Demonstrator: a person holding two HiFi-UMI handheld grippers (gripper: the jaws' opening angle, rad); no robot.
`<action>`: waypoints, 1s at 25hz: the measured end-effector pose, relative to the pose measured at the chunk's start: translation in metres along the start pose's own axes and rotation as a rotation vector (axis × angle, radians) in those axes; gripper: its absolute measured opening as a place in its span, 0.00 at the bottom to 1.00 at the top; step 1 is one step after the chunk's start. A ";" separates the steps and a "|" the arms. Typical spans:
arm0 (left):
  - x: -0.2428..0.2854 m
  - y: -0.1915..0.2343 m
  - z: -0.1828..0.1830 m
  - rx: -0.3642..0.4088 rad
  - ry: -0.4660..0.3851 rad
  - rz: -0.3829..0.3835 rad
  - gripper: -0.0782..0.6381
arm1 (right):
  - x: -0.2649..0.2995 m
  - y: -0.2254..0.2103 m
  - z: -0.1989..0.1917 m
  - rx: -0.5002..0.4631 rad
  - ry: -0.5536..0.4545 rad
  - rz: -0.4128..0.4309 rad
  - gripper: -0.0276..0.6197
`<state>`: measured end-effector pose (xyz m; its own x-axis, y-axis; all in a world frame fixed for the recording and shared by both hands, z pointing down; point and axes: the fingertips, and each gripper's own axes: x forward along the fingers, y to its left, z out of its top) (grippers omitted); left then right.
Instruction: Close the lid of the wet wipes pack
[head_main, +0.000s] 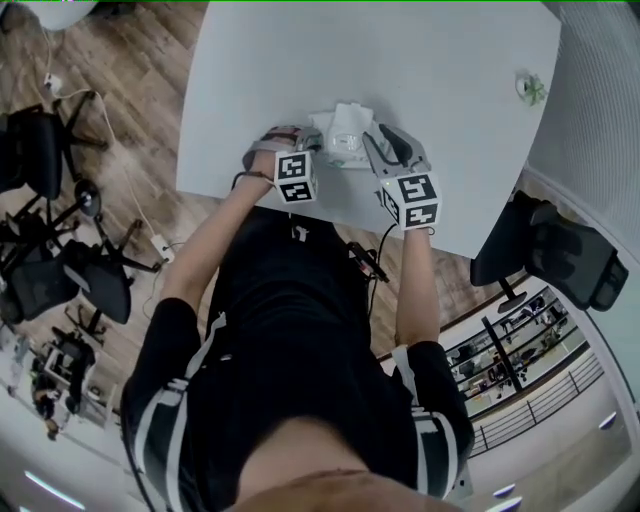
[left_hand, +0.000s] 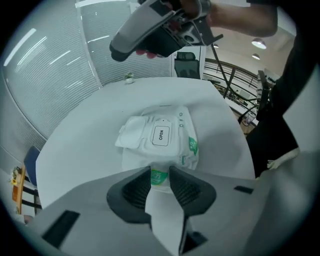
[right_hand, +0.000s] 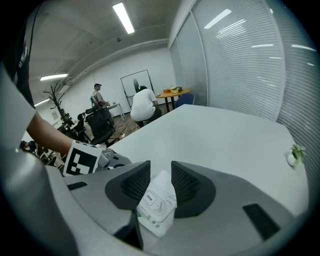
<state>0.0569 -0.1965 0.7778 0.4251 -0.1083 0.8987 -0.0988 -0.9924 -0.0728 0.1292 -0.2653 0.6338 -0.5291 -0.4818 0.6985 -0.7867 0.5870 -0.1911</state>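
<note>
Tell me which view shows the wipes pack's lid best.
Left gripper view: the lid lies flipped open beside the OPEN label. The right gripper view shows it small, foreshortened; the head view, tiny.

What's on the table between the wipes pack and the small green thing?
Nothing; the table is bare from pack to green thing, per left gripper view.

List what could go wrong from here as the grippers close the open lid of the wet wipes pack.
1. The wet wipes pack lies loose on the table; a push on the open lid may slide it rather than snap the lid shut.
2. The left gripper has its open jaws at the pack's soft end; closing there could crumple it.
3. The right gripper, also open, hangs close over the same pack; the two could bump.
</note>
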 end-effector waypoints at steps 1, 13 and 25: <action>0.000 0.001 0.000 -0.006 0.002 -0.012 0.29 | 0.008 -0.002 -0.003 -0.014 0.032 0.025 0.27; 0.005 0.005 -0.002 -0.011 0.014 -0.112 0.29 | 0.097 -0.023 -0.044 -0.216 0.412 0.323 0.31; 0.005 0.005 -0.001 -0.017 0.001 -0.093 0.29 | 0.123 -0.030 -0.074 -0.233 0.553 0.424 0.27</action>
<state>0.0574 -0.2017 0.7823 0.4320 -0.0157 0.9018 -0.0743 -0.9971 0.0183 0.1114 -0.2940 0.7761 -0.4866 0.1802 0.8548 -0.4295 0.8028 -0.4137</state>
